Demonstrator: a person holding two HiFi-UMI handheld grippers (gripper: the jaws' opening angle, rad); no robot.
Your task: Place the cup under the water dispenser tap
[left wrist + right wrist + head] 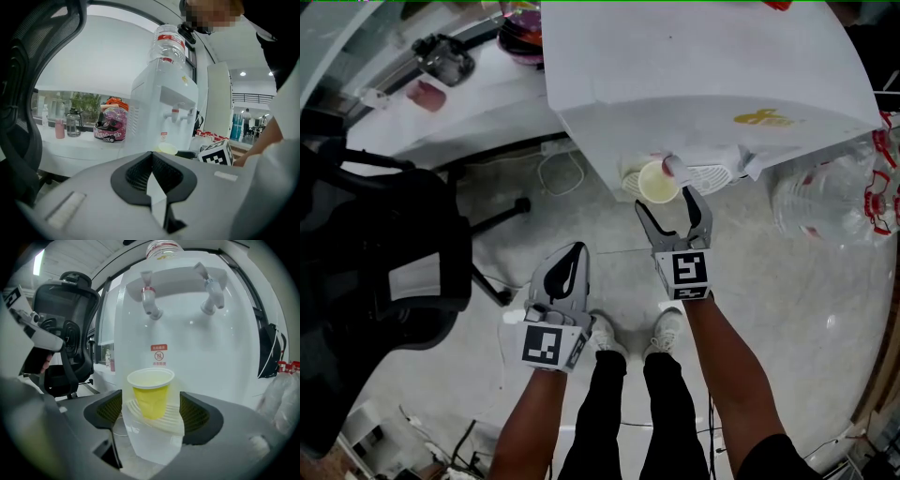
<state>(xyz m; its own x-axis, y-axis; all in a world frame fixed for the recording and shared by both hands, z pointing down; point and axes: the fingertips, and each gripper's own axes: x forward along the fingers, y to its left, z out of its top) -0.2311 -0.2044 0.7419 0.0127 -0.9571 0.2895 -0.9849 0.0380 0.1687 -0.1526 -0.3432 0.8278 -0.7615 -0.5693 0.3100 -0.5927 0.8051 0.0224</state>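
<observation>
Two grippers in play, only the right gripper (pixel 673 217) matters: its jaws stand wide apart on either side of the yellow cup (pixel 150 392) with a clear gap each side, so it grips nothing. The cup stands upright on the drip tray (pixel 171 423) at centre frame in the right gripper view, below the red-collared tap (pixel 151 303) of the water dispenser (pixel 197 348). The left gripper (pixel 570 255), lower left of centre in the head view, has its jaws closed together on nothing. Step looks like release, with placement about done. The next move calls for a straight pull-back that doesn't clip the cup rim. Hard to tell: whether the cup sits exactly under the spout or slightly off, and whether it's empty. In the head view the dispenser's top hides most of the taps, and in the left gripper view only the cup rim shows.
</observation>
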